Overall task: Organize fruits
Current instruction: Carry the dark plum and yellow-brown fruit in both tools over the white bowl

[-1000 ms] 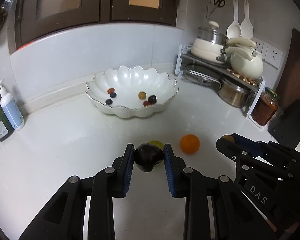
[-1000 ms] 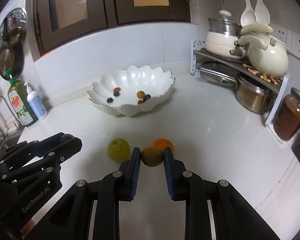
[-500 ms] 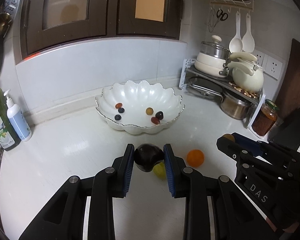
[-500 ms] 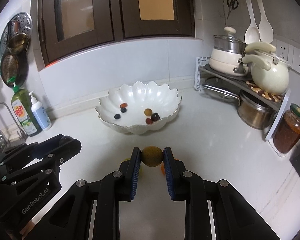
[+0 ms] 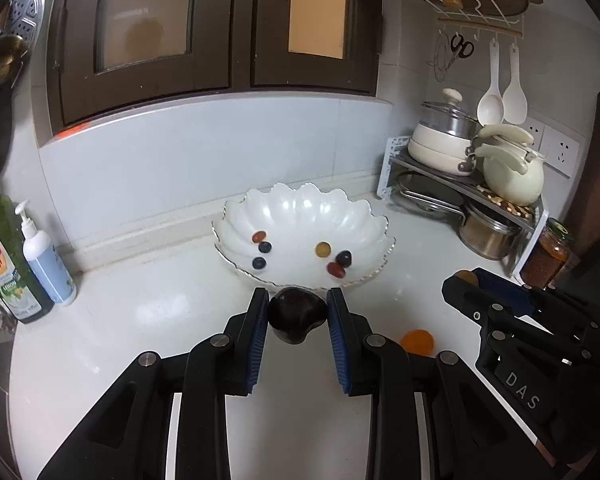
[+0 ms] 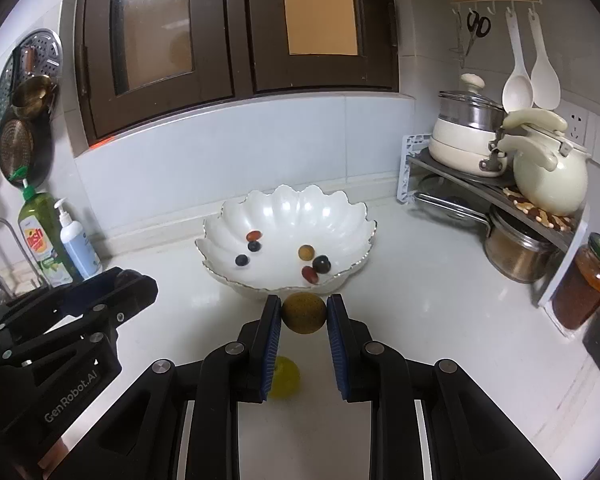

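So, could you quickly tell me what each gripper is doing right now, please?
Left gripper: closed on the dark fruit.
Right gripper: closed on the brown fruit.

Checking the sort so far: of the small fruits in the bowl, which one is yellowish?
The round one right of centre in the bowl; the rest are dark blue, red or near black.

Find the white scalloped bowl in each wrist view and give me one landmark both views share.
Left wrist view: the white scalloped bowl sits center, just beyond the dark fruit held in the left gripper.
Right wrist view: the bowl is again center, just beyond the brownish round fruit held in the right gripper.
Shared landmark: the cream kettle on the rack at right.
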A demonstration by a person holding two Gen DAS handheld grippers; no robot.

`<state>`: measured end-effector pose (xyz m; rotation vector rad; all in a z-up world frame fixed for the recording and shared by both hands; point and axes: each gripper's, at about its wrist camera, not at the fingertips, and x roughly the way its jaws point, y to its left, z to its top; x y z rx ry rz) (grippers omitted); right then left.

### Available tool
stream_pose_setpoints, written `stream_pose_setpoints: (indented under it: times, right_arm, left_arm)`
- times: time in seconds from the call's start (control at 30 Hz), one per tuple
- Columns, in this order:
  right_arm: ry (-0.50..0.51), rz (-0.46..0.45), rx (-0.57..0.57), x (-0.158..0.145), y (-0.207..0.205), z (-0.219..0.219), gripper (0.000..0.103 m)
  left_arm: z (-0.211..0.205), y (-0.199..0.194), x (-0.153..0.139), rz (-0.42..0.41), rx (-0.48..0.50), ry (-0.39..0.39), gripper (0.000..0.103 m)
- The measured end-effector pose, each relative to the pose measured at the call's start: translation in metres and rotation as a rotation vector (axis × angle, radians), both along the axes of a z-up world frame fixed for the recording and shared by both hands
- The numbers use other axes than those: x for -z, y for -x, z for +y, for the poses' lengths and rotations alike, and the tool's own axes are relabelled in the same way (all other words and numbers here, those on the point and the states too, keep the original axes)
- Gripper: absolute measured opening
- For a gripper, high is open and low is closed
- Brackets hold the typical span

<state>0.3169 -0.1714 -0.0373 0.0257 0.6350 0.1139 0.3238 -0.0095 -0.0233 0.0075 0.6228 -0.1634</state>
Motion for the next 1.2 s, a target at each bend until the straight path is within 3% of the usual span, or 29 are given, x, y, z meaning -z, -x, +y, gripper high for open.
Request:
stream_pose_setpoints:
  times: [0.77, 1.2]
  right_arm:
    - [0.041, -0.066, 0.034, -0.032, -0.056, 0.018, 0.025]
    - [0.047, -0.021, 0.04, -0.031, -0.108, 0.008, 0.025]
  left_arm:
    - [0.01, -0.06, -0.032, -0.028, 0.029, -0.008, 0.03]
    - [0.002, -0.112, -0.029, 0.038, 0.039, -0.004, 0.03]
